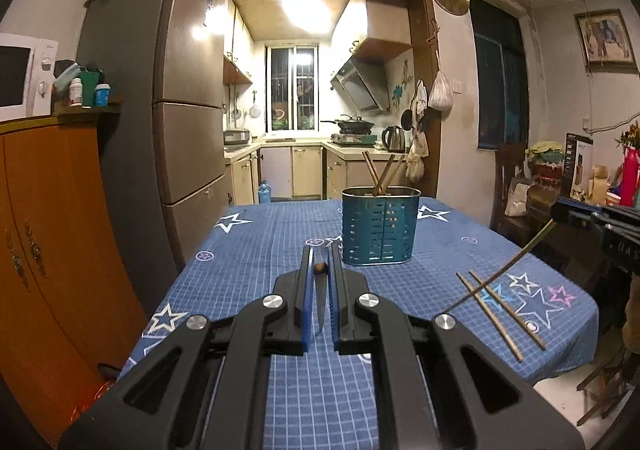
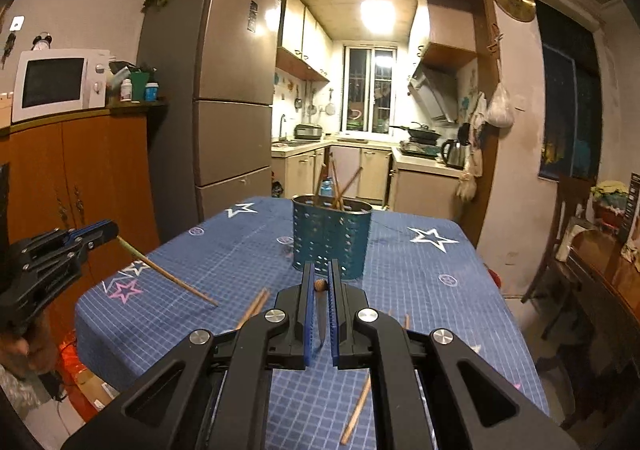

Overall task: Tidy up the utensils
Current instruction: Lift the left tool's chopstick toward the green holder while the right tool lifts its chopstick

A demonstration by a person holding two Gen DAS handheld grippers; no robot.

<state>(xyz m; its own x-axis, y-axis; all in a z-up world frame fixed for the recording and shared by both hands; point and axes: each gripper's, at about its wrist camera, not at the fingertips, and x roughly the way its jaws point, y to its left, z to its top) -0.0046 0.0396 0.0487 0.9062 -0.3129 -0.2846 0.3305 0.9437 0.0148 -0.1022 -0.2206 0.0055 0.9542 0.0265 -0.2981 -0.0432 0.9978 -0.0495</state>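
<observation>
With the left gripper (image 1: 320,270) and the right gripper (image 2: 320,284) each clamped on one thin brown wooden chopstick (image 2: 168,276), both should tilt tips-down over the perforated teal metal utensil holder (image 1: 378,228) mid-table before letting go.

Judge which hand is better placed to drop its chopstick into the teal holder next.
Right, narrowly. The right gripper, shut on the right chopstick, has the teal holder straight ahead of its fingers; from the left gripper, shut on the left chopstick, the holder sits off to the right.
</observation>
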